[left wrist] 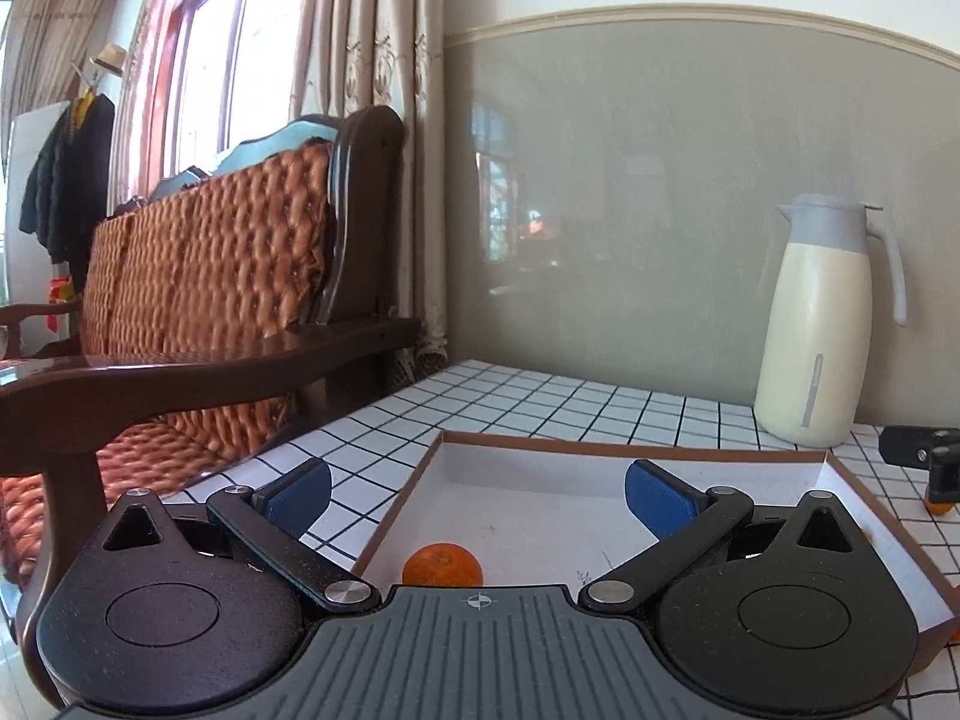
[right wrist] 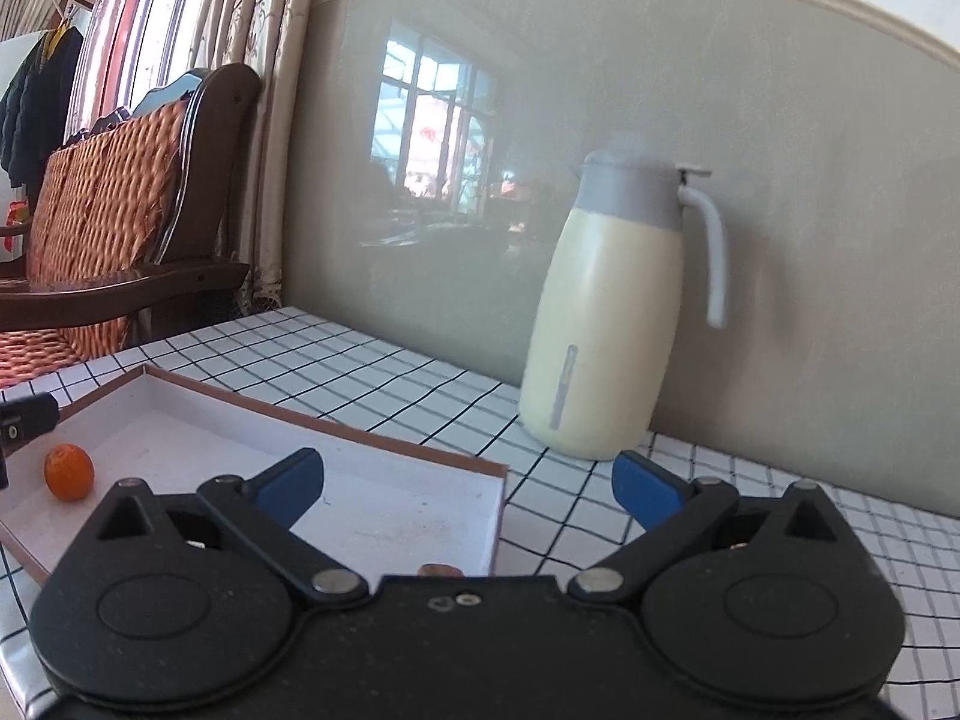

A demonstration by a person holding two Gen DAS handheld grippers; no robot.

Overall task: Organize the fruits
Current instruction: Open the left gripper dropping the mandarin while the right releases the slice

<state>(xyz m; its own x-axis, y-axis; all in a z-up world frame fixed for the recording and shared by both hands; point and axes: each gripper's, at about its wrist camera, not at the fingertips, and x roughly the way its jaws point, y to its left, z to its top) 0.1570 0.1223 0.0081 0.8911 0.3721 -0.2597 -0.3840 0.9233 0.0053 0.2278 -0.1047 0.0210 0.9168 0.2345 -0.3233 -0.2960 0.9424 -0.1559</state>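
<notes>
The left wrist view shows the left gripper spread wide with nothing between its blue pads. Below it, a small orange lies on the white floor of the shallow tray, near its near-left corner. A cream jug stands on the checked tablecloth behind.

The right wrist view shows the right gripper equally wide and empty, over the tray's right end. The orange sits far left.

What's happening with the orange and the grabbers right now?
Left gripper open, empty. Right gripper open, empty. Orange lying in the tray. Nothing blocking it.
</notes>
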